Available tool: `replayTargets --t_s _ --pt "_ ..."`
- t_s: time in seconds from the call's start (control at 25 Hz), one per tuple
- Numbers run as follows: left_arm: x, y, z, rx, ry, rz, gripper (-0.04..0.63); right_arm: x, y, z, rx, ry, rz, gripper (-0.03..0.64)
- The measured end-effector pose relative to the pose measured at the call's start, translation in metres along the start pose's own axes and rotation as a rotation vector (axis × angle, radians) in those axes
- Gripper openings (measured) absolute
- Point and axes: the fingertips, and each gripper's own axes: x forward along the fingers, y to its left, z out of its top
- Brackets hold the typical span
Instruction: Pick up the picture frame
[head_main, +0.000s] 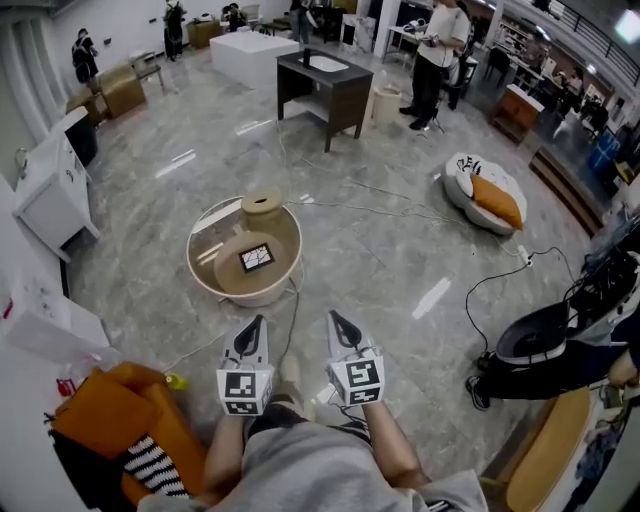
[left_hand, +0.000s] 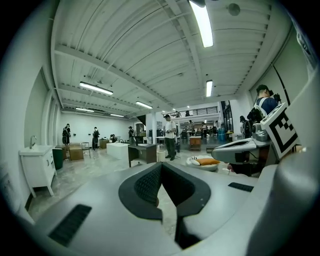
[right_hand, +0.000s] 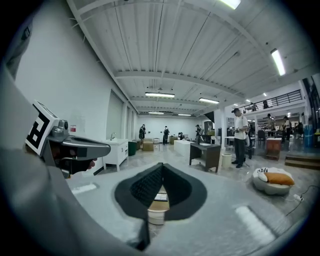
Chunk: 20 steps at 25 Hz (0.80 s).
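The picture frame (head_main: 256, 258), dark-edged with a pale picture, lies flat on a round low table (head_main: 200, 268) on the floor ahead of me. Both grippers hang side by side in front of my body, well short of the table. My left gripper (head_main: 259, 321) has its jaws shut with nothing between them, and so does my right gripper (head_main: 334, 317). In the right gripper view (right_hand: 162, 165) the frame (right_hand: 161, 197) and the table's cream wall (right_hand: 156, 216) show low between the closed pads. The left gripper view (left_hand: 161, 165) shows only floor beyond its tips.
A tan round block (head_main: 262, 204) sits at the table's far rim. Cables run over the marble floor. A dark desk (head_main: 323, 85) and a standing person (head_main: 435, 55) are farther off, a cushion bed (head_main: 485, 195) at right, an orange chair (head_main: 130, 430) at my left.
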Motion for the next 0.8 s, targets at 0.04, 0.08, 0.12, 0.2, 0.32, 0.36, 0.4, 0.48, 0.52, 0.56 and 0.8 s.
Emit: replayTargets --t_s 0.04,0.08,0.12,0.2,0.32,0.36,0.4,0.48,0.52,0.56,0.8 --pt "0.007 -0.003 0.002 0.003 -0.001 -0.011 0.017 0.001 -0.006 -0.001 0.001 0.002 -0.008 0.0" --pt "0.016 -0.005 0.004 0.008 -0.005 -0.022 0.017 0.004 -0.012 -0.002 0.003 0.005 -0.016 0.0" --pt "0.025 -0.006 0.005 0.01 -0.009 -0.032 0.017 0.007 -0.018 -0.003 0.006 0.008 -0.025 0.0" --pt "0.044 -0.007 0.006 0.009 -0.012 -0.048 0.017 0.016 -0.03 -0.007 0.012 0.016 -0.039 0.0" --pt "0.079 -0.007 0.01 0.004 -0.01 -0.071 0.017 0.034 -0.051 -0.007 0.013 0.02 -0.058 0.0" --pt "0.092 -0.007 0.011 0.003 -0.008 -0.076 0.017 0.042 -0.06 -0.006 0.014 0.02 -0.063 0.0" --pt "0.105 -0.006 0.014 0.004 -0.009 -0.08 0.017 0.05 -0.069 -0.004 0.015 0.022 -0.066 0.0" --pt "0.13 -0.003 0.02 0.001 -0.013 -0.086 0.017 0.069 -0.085 -0.002 0.019 0.027 -0.066 0.0" --pt "0.142 0.0 0.023 -0.002 -0.013 -0.086 0.017 0.079 -0.093 -0.001 0.02 0.031 -0.063 0.0" --pt "0.155 0.005 0.025 -0.007 -0.01 -0.082 0.017 0.091 -0.099 0.0 0.021 0.037 -0.059 0.0" --pt "0.228 0.049 0.033 -0.034 0.02 -0.035 0.017 0.179 -0.128 0.017 0.015 0.059 0.002 0.0"
